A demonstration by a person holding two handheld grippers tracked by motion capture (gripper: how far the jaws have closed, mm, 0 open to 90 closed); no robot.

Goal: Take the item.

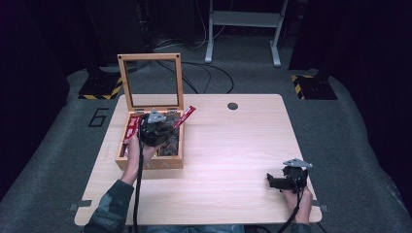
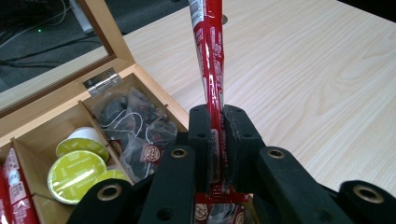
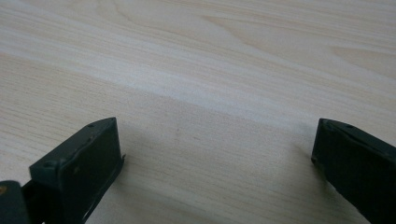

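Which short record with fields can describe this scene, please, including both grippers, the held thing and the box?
left gripper: shut on the red sachet, above the wooden box
right gripper: open, nothing between its jaws, over the table
box lid: open, standing upright
box contents: green capsules, tea bags, more red sachets

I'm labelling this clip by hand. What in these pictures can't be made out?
- Red packet: print blurred; top cut by the left gripper view's edge, bottom hidden by the left tool.
- Wooden box: middle contents hidden by the hand in the high view.
- Right tool: body outside its view.
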